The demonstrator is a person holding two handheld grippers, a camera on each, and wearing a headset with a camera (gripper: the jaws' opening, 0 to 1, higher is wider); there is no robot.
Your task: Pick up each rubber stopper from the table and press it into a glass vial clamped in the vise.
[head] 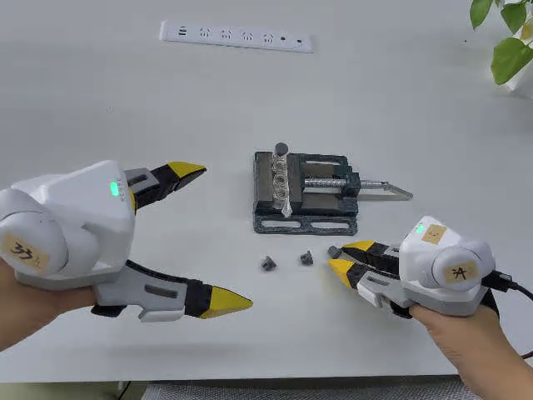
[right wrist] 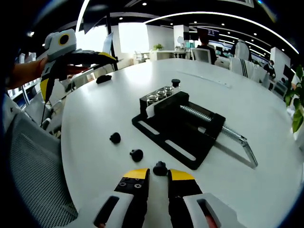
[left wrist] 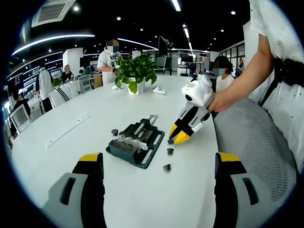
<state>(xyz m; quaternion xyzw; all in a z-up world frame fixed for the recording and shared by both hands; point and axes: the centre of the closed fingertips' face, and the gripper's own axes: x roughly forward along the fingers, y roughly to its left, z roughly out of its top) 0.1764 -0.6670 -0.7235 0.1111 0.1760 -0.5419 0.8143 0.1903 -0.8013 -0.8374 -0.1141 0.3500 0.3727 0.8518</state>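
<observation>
A dark vise (head: 305,200) holds a row of glass vials (head: 281,180) in its jaws. Three small dark rubber stoppers lie in front of it: one (head: 267,263), a second (head: 306,258) and a third (head: 334,251). Another stopper (head: 281,149) sits at the far end of the vial row. My right gripper (head: 349,257) is low over the table, its jaws a narrow gap apart, and the third stopper (right wrist: 160,168) lies right at its tips. My left gripper (head: 208,237) hovers wide open and empty at the left, well away from the vise (left wrist: 136,142).
The vise's screw handle (head: 391,191) sticks out to the right. A white power strip (head: 237,36) lies at the far side and plant leaves (head: 504,37) hang at the top right. A grey mesh chair (left wrist: 251,137) stands by the table's near edge; people stand beyond the table.
</observation>
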